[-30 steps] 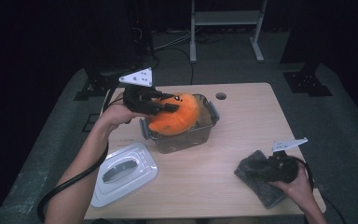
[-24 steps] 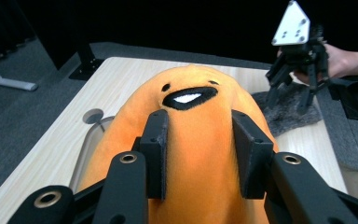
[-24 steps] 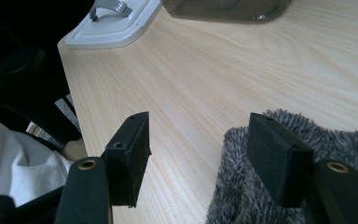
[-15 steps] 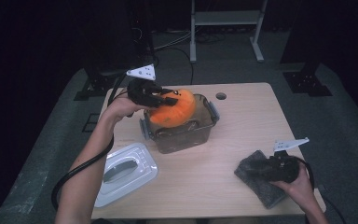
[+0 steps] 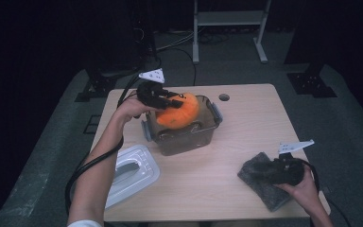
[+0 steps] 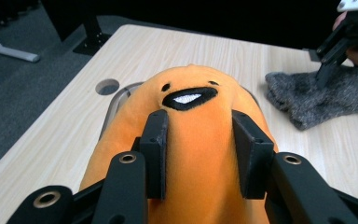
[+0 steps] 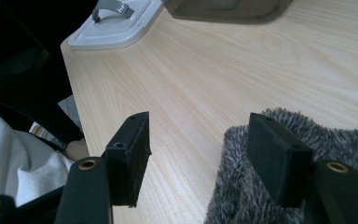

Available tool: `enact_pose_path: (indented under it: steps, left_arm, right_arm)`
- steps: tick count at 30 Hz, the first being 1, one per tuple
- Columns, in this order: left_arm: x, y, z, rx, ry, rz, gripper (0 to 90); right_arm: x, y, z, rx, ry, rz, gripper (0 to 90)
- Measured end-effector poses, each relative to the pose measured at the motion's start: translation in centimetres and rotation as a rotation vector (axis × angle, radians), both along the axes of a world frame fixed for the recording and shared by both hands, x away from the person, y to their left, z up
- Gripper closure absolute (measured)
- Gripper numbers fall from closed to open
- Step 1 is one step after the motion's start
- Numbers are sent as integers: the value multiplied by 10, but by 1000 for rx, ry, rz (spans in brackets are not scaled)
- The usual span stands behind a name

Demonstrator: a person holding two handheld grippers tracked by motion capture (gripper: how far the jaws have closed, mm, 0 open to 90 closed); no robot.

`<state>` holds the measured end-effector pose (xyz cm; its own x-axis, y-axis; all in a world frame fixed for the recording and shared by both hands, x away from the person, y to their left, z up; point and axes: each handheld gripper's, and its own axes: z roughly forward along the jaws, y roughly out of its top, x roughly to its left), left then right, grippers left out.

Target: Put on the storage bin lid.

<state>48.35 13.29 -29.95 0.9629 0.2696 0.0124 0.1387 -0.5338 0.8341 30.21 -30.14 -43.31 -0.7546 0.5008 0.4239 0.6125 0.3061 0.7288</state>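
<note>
An orange plush toy [image 5: 178,113] with a black mouth hangs partly inside a clear plastic container [image 5: 185,141] at the table's middle back. My left gripper [image 5: 172,101] is shut on it, and in the left gripper view both pads press into the plush [image 6: 191,107] behind its face, at the left gripper [image 6: 200,135]. At the front right lies a grey fuzzy cloth [image 5: 261,185]. My right gripper [image 5: 263,170] rests open over it. In the right gripper view one jaw of the right gripper [image 7: 200,144] stands over the cloth [image 7: 349,140], the other over bare wood.
The container's white lid [image 5: 131,171] with a grey handle lies at the front left, also the lid [image 7: 116,23] far off in the right gripper view. A cable hole [image 5: 224,97] sits behind the container. Dark floor and stand legs surround the table.
My left gripper has shifted a little to the right and sunk with the plush, which now sits lower in the container. The right gripper has stayed still on the cloth.
</note>
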Motion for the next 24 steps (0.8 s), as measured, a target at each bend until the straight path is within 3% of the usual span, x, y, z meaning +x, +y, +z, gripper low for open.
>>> enact_pose_path:
  steps: [10,24]
  left_arm:
    - [7,-11,-17,29,26,-1,610]
    - [11,-30,-29,57,44,-7,605]
  right_arm:
    - [0,0,0,2,-3,2,388]
    - [-2,-2,1,5,-7,-1,388]
